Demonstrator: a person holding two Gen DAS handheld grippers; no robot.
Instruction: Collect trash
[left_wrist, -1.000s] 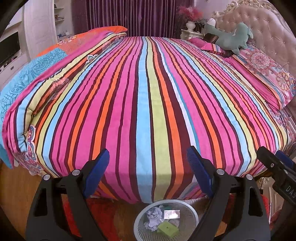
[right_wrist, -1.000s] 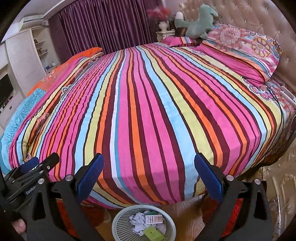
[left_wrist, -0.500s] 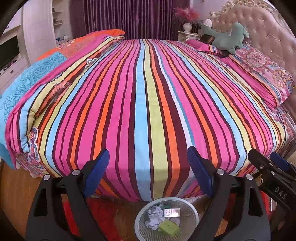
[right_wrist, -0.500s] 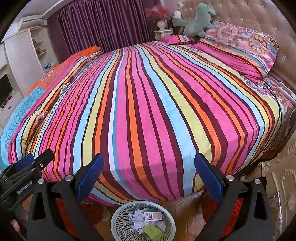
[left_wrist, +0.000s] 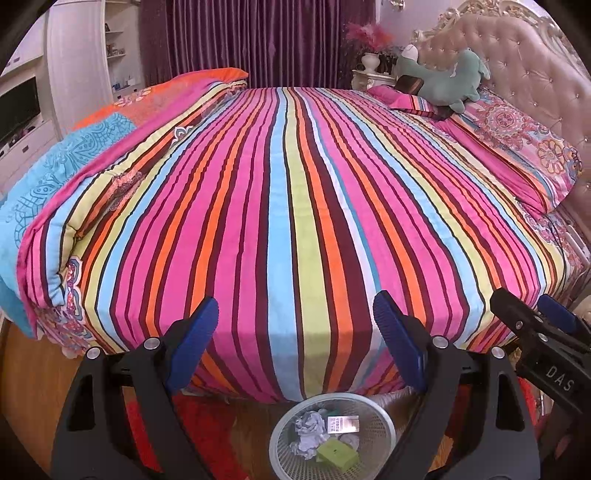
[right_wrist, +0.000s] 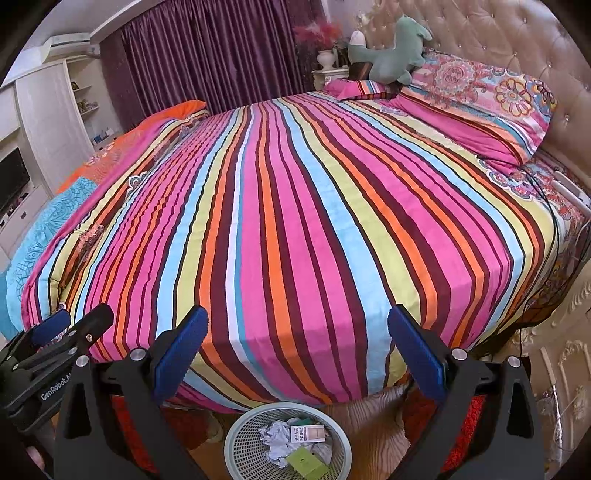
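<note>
A round grey mesh wastebasket (left_wrist: 376, 424) stands on the floor at the foot of the bed. It holds crumpled paper (left_wrist: 308, 432), a small white carton (left_wrist: 343, 424) and a green box (left_wrist: 338, 453). It also shows in the right wrist view (right_wrist: 240, 439) with the same paper (right_wrist: 279, 437), carton (right_wrist: 307, 432) and green box (right_wrist: 306, 461). My left gripper (left_wrist: 295, 325) is open and empty above the basket. My right gripper (right_wrist: 295, 336) is open and empty above it too. Each gripper shows at the edge of the other's view.
A big bed with a striped blanket (left_wrist: 295, 203) fills both views. Pillows (right_wrist: 480, 107) and a green plush toy (right_wrist: 395, 48) lie by the padded headboard (left_wrist: 535, 85). A red rug (left_wrist: 207, 435) and wooden floor lie below. A cable (right_wrist: 550, 221) hangs at the bed's right side.
Both grippers have drawn slightly back and up from the bed, so the basket sits a little higher in view. Both jaws stay open and empty.
</note>
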